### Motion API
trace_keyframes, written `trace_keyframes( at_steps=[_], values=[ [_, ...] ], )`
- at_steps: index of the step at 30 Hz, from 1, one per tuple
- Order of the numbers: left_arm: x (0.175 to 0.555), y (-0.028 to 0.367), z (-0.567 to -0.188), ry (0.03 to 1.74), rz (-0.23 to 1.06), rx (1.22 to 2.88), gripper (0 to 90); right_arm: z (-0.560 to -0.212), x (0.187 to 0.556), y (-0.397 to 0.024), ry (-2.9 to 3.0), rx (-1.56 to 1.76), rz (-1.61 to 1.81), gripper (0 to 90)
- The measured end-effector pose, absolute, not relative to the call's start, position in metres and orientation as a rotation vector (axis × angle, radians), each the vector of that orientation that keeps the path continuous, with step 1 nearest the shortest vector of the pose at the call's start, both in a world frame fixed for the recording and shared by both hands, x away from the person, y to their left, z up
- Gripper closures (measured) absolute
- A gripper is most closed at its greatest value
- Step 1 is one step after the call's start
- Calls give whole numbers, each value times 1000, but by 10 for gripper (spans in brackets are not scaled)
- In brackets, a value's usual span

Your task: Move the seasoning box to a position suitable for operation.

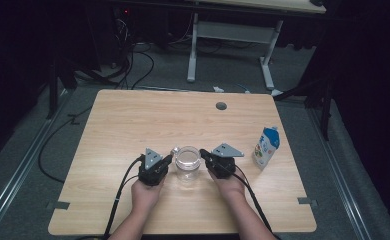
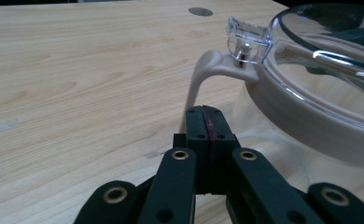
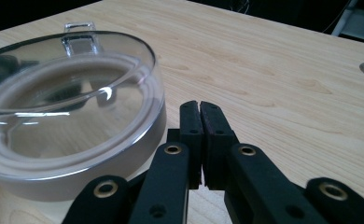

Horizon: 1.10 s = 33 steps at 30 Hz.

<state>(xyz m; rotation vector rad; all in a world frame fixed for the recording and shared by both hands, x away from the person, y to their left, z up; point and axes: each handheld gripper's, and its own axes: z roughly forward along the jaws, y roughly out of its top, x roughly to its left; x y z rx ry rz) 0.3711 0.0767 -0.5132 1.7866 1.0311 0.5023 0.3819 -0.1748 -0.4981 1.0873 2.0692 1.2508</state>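
Two claws flank a clear lidded jar [image 1: 187, 163] at the near middle of the bench [image 1: 133, 125], both clenched on nothing. It looks rigid, smooth, slippery and breakable; the lid's tab [image 2: 245, 39] seems the surest hold. Left claw [image 1: 169, 159] and right claw [image 1: 203, 154] point inward, level, just beside its wall.

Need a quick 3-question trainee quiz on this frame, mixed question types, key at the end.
1. True or false: the left gripper has its jaws shut, with nothing between them.
2. What stands between the two grippers? A) a metal pot B) a clear lidded jar C) a plate
3. Which thing stands on the table beyond the right gripper, toward the table's right edge?

Key:
1. True; the right one's jaws are shut too.
2. B, the clear lidded jar.
3. The blue and white carton.
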Motion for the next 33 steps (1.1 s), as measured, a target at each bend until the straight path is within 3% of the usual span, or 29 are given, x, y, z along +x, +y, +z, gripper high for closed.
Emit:
trace_keyframes(
  at_steps=[19,25,33],
  values=[
    [349,106,-508,1042,507,1794,900,-499,377,-161,2094,1057,1306,870],
    [349,110,-500,1033,486,1796,853,-506,357,-197,2056,1128,1222,808],
    [361,104,-490,1027,427,1784,779,-515,328,-234,1999,1200,1171,807]
  ],
)
